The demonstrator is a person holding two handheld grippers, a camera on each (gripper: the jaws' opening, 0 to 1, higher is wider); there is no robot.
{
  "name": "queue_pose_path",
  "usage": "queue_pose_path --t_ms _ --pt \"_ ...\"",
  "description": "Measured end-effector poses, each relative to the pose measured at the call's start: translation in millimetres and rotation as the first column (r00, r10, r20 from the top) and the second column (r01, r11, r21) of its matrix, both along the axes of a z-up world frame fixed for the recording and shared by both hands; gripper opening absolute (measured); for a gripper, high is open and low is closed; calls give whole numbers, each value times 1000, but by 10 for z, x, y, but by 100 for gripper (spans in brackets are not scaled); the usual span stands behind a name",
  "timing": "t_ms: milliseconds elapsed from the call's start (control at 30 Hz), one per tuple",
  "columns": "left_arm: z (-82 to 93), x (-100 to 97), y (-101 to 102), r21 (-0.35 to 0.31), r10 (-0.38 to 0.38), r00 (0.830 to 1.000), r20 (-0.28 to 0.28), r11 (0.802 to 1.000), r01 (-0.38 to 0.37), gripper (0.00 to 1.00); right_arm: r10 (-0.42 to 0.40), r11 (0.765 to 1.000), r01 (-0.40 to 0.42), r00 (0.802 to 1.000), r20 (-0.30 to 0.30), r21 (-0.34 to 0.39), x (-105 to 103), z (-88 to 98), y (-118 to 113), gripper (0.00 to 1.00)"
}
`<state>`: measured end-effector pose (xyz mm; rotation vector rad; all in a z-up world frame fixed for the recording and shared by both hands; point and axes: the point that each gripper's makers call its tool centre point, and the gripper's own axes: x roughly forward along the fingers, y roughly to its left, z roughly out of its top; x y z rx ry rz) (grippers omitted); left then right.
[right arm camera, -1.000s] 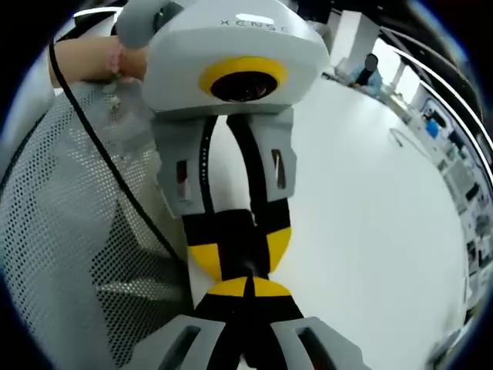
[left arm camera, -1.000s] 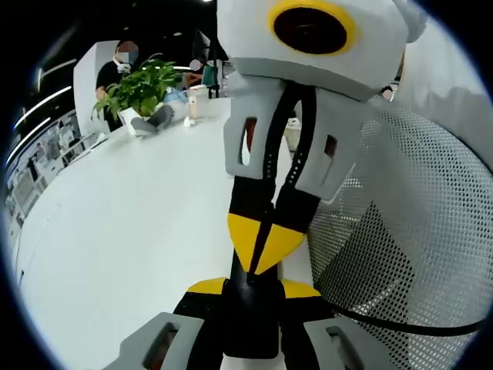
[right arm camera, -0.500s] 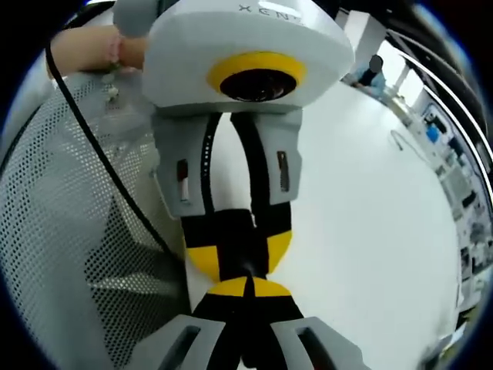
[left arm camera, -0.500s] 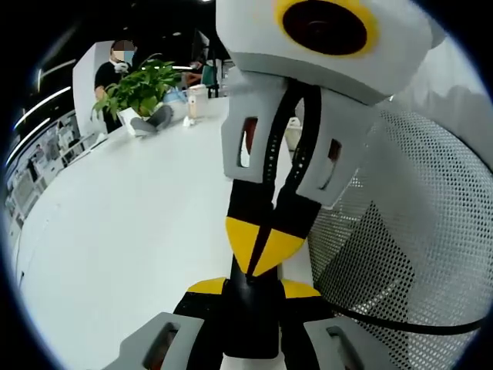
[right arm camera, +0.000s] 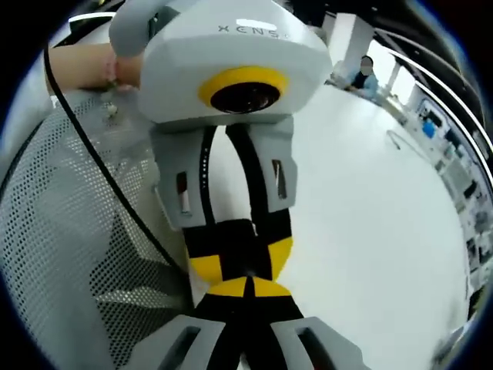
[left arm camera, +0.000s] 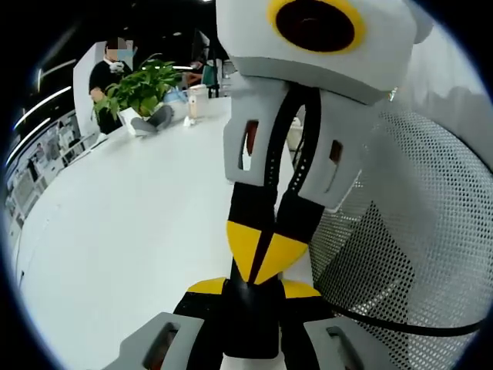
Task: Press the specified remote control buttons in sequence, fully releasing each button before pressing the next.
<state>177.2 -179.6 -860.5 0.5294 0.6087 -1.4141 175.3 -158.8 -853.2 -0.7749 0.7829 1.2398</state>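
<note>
We read "XENSE" on the left gripper [right arm camera: 239, 266] facing us, tip to tip with our right gripper [right arm camera: 246, 287]. Both sets of jaws are closed together, holding nothing. Ahead of our left gripper [left arm camera: 248, 285] stands a plant [left arm camera: 139, 89] on the white table [left arm camera: 131, 223]; mesh fabric [left arm camera: 416, 231] lies beside it.

So both grippers are basically nose to nose over the table [left arm camera: 115, 231]. In the left gripper view, the right gripper [left arm camera: 263, 258] comes down from the top and its tips meet the left gripper [left arm camera: 254, 289] rising from the bottom. Right of them there's a mesh chair back [left arm camera: 400, 254], touching the table edge. Way back on the table sits a potted plant [left arm camera: 139, 92], a person [left arm camera: 104, 73] behind it, and a small bottle [left arm camera: 190, 108] to its right.
</note>
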Motion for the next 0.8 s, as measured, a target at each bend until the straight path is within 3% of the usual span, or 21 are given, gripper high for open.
queue_pose_path --t_ms 600,800 --pt "-4 4 -4 5 29 1000 -1 1000 -29 24 92 994 -90 995 31 -65 -7 -21 -6 0" --pt "-9 0 3 9 58 998 5 998 -58 24 99 994 -99 995 -7 -44 0 -22 -1 0"
